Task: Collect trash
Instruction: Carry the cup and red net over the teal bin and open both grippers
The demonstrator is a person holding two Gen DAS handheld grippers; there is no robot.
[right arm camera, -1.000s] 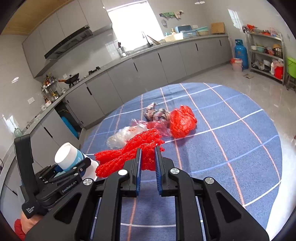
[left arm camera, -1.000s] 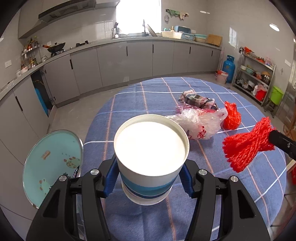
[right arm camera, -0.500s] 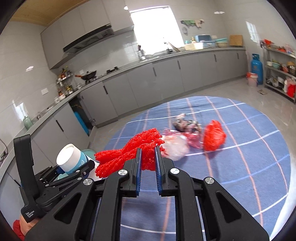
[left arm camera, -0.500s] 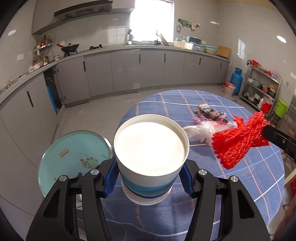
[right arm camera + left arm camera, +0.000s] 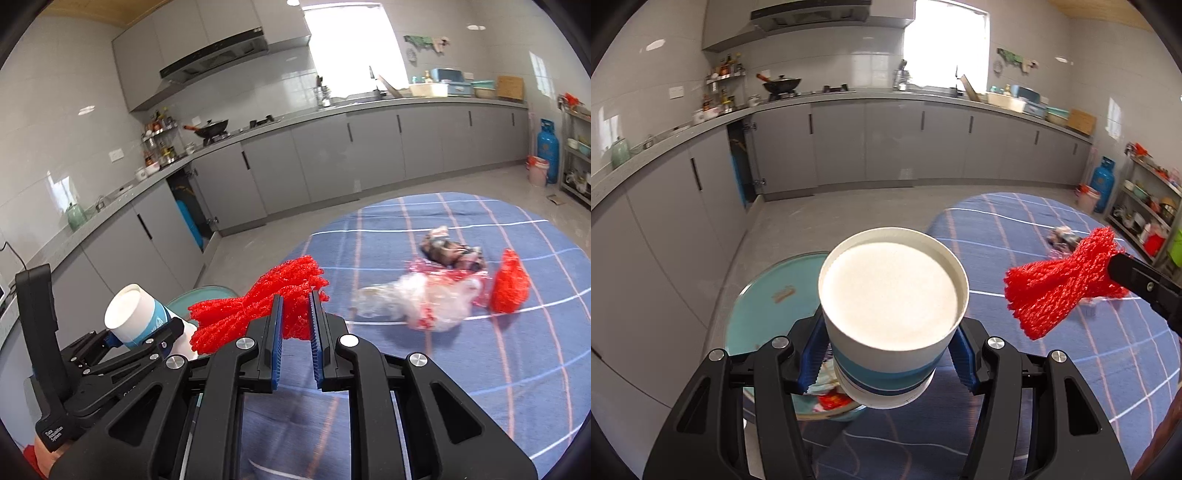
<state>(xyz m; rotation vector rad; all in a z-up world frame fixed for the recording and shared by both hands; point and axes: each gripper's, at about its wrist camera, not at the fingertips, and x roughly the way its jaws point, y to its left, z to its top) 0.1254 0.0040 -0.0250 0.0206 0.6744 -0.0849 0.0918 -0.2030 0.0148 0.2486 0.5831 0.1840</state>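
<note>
The left hand-held gripper (image 5: 888, 363) is clamped on a white paper cup with a blue band (image 5: 892, 314), pads pressing its lower wall on both sides. The cup is gripped low, probably so that the mouth stays clear and the thin wall does not collapse.

The right hand-held gripper (image 5: 297, 325) is pressed nearly together, pinching a bundle of red mesh netting (image 5: 258, 306). Most of the netting hangs out to the left of the pads, a loose hold suited to soft, light material.

Both items hang over the near left edge of the bench (image 5: 517, 387), toward the teal trash bin (image 5: 764, 306) on the floor to its left. The bin already contains some scraps. Judgement: both items are positioned for release into it.

Still lying on the far side of the bench: a crumpled clear plastic bag (image 5: 424, 299), a dark wrapper (image 5: 452, 251) and a second red mesh piece (image 5: 509, 284).
</note>
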